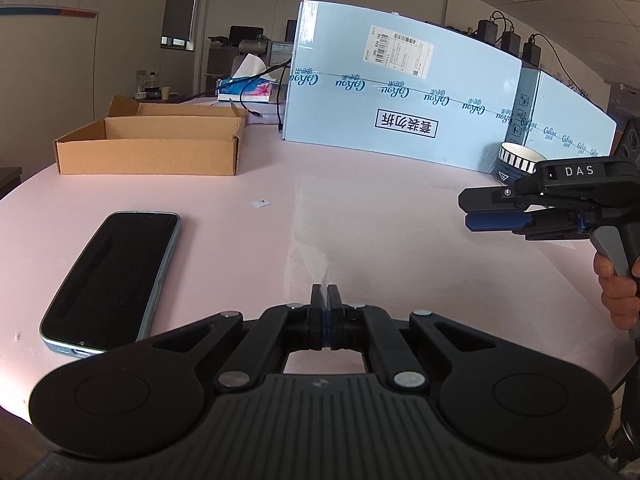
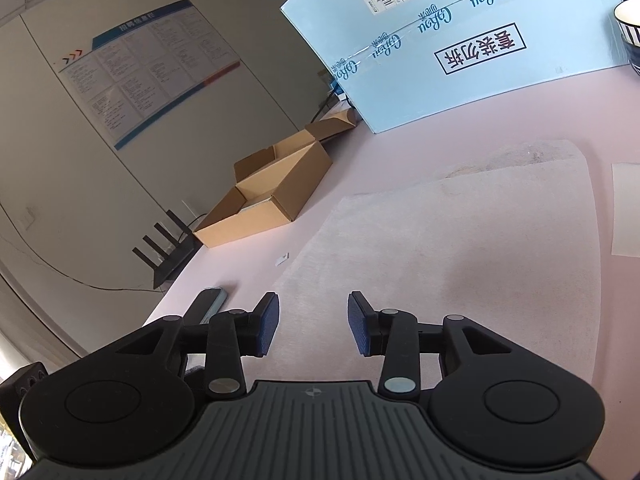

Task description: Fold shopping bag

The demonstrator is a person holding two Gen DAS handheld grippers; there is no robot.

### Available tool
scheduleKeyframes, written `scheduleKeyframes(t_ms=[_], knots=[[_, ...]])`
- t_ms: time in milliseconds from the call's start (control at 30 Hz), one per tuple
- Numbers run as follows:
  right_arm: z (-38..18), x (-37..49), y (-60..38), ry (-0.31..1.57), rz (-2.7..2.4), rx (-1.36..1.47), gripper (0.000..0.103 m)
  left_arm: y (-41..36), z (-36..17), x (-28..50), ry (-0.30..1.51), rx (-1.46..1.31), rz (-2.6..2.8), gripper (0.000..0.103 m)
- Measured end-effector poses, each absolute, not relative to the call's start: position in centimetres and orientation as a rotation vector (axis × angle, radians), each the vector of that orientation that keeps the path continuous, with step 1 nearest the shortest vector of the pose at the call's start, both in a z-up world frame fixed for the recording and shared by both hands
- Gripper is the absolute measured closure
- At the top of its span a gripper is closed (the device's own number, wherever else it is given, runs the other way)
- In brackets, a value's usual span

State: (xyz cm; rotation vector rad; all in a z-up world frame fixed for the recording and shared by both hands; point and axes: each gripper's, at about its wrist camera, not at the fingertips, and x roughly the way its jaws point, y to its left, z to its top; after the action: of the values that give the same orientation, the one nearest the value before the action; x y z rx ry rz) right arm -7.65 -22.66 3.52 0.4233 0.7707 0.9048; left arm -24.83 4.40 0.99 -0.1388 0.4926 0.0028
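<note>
Closest to the left wrist camera, the left gripper (image 1: 325,300) has its jaws pressed together, and a faint see-through edge rises right from its tips; it looks pinched on the shopping bag (image 1: 316,216), though the film is so thin I cannot be sure. That bag shows only as a pale, glossy sheen on the pink table (image 1: 224,184). A phone (image 1: 110,280) lies flat to the left, an open cardboard box (image 1: 150,146) further back, and the right gripper (image 1: 466,210) hovers at the far right with a hand (image 1: 618,292) on its handle.

From the right wrist view, the right gripper (image 2: 313,322) stands spread with nothing between its pads, just above the near edge of the shopping bag (image 2: 460,248), which lies flat as a whitish, slightly crinkled sheet running toward the blue carton (image 2: 500,72).

I'd judge it nearly weightless, limp and slippery, prone to drift or cling. Corners and edges seem the places to pinch.
</note>
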Motion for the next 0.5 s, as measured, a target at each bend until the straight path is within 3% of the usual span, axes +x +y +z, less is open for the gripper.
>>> scheduleKeyframes(t_ms=[400,500], knots=[[2.1,-7.8,-22.1,0.827,0.871,0.37,0.063,5.0,0.0,-24.6,0.526,-0.142,0.027,0.102],[2.0,-8.0,-22.3,0.824,0.868,0.376,0.063,5.0,0.0,-24.6,0.529,-0.153,0.025,0.096]])
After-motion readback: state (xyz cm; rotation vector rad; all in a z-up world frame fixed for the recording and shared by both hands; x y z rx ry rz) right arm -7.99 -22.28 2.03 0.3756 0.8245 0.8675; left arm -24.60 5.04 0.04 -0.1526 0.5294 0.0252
